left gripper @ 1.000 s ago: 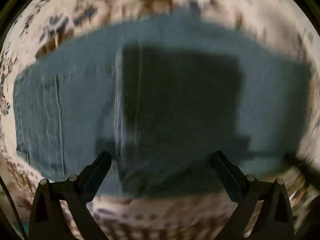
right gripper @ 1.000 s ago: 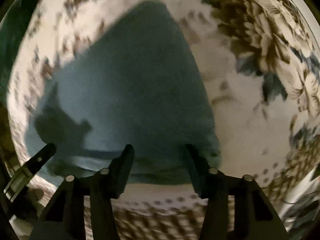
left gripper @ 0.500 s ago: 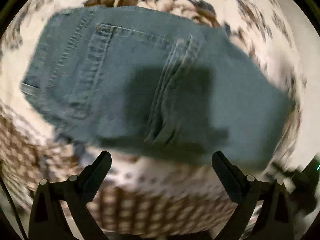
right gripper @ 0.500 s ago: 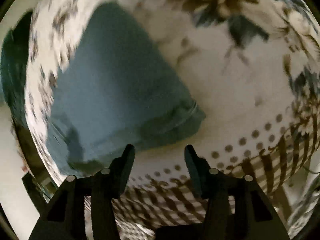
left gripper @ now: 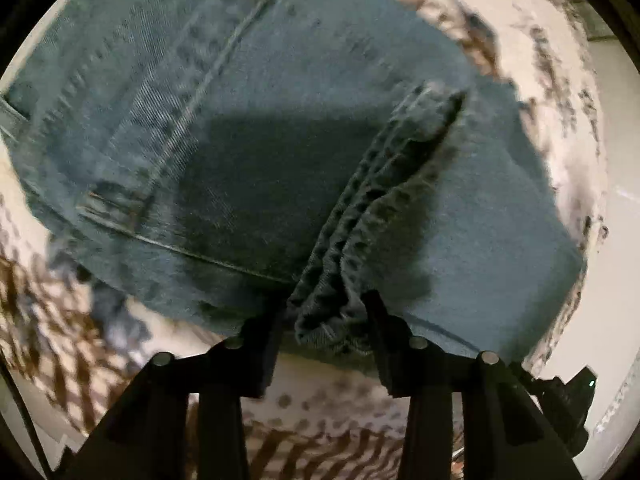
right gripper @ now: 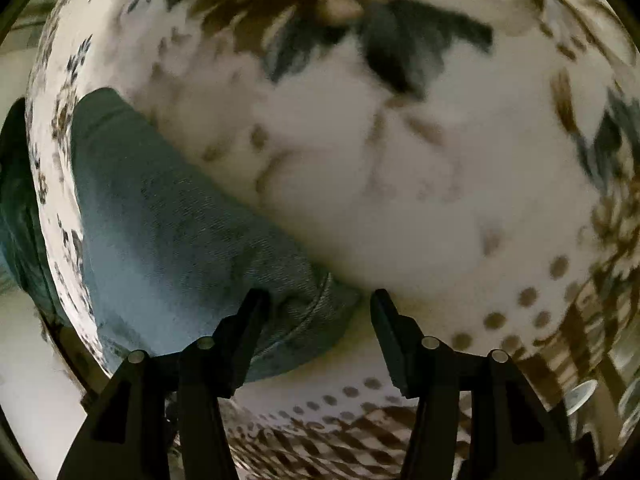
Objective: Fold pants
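Pants [left gripper: 248,152]: blue twill denim, folded, stitched pocket seam up, lying on cloth | Cloth [right gripper: 360,208]: white, floral and dotted print | Left gripper [left gripper: 325,320]: jaws closing, bunched hem ridge between them | Right gripper [right gripper: 320,312]: jaws apart, rounded hem corner between them, right finger clear of the denim.

A cream floral cloth [right gripper: 360,208] is covering the work surface; dotted and checked border bands [right gripper: 328,428] are running along its edge.
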The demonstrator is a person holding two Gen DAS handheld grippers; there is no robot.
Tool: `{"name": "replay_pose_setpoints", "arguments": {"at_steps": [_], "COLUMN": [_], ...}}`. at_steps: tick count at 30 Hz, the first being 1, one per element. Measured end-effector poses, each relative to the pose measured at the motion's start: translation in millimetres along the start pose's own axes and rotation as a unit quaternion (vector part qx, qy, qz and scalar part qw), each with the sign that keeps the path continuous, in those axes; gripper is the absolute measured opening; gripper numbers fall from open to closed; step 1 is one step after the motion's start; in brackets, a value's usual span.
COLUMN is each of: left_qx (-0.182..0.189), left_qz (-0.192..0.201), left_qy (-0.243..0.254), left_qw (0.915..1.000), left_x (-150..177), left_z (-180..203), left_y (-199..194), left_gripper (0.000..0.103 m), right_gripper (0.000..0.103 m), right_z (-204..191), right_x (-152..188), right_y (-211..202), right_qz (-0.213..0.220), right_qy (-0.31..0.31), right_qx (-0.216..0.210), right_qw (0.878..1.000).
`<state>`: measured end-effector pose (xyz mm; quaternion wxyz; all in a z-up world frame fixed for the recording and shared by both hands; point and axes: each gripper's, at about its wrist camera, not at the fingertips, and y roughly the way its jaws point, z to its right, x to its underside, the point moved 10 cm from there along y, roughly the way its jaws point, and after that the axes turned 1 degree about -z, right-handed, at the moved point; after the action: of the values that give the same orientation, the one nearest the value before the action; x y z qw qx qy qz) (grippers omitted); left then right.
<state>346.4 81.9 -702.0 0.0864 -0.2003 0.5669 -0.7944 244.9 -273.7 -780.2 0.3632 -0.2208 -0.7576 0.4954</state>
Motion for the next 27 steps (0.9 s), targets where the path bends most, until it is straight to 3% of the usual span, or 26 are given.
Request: {"name": "replay_pose_setpoints", "arguments": {"at_steps": [2,4,6,10,13,19,20,21,23,24,26,27], "left_qx": [0.004,0.017,0.045,0.095,0.144,0.24,0.247,0.25,0.237,0.236,0.209,0.209], "left_qz": [0.036,0.087,0.121,0.161,0.185,0.189,0.187,0.19,0.204,0.224,0.235,0.239], "left_qy": [0.015,0.015,-0.006,-0.105,-0.196,-0.346,-0.354,-0.357,-0.343,-0.321,-0.289,-0.281], "left_qw": [0.9992,0.9959,0.9916,0.9768,0.9522,0.8873,0.8823,0.8798,0.8857,0.8893,0.9044,0.9057], "left_x": [-1.7,-6.1,-9.7,-25.2,-38.7,-61.5,-64.1,-68.4,-74.2,-79.7,-76.9,-79.2], "left_z": [1.4,-5.9,-21.0,-95.0,-147.5,-200.2,-198.9,-198.5,-192.3,-184.7,-182.6,-181.9], "left_y": [-28.8,-62.6,-83.6,-89.9,-82.0,-30.1,-24.8,-22.7,-27.5,-37.3,-54.4,-55.2], "left_gripper": [0.041,0.057,0.084,0.085,0.096,0.095,0.094,0.094,0.089,0.063,0.049,0.049], "right_gripper": [0.059,0.059,0.063,0.067,0.067,0.067,0.067,0.067,0.067,0.067,0.067,0.067], "right_z": [-11.6,-29.3,-52.1,-102.1,-132.1,-181.0,-184.9,-189.1,-199.3,-203.1,-207.2,-208.8], "right_x": [5.5,11.1,19.4,32.6,36.1,46.3,50.2,51.9,57.3,60.3,63.7,65.8], "right_y": [-16.8,-33.6,-47.7,-54.0,-37.5,13.5,20.4,25.7,38.3,44.0,51.4,55.4], "right_qz": [0.008,0.021,0.036,0.053,0.046,0.032,0.027,0.024,0.018,0.015,0.012,0.01], "right_qy": [-0.035,-0.073,-0.114,-0.175,-0.193,-0.221,-0.229,-0.235,-0.251,-0.26,-0.27,-0.275], "right_qx": [0.005,0.004,0.003,0.006,0.005,0.021,0.023,0.026,0.038,0.043,0.051,0.055], "right_qw": [0.999,0.997,0.993,0.983,0.98,0.975,0.973,0.971,0.967,0.965,0.962,0.96]}}
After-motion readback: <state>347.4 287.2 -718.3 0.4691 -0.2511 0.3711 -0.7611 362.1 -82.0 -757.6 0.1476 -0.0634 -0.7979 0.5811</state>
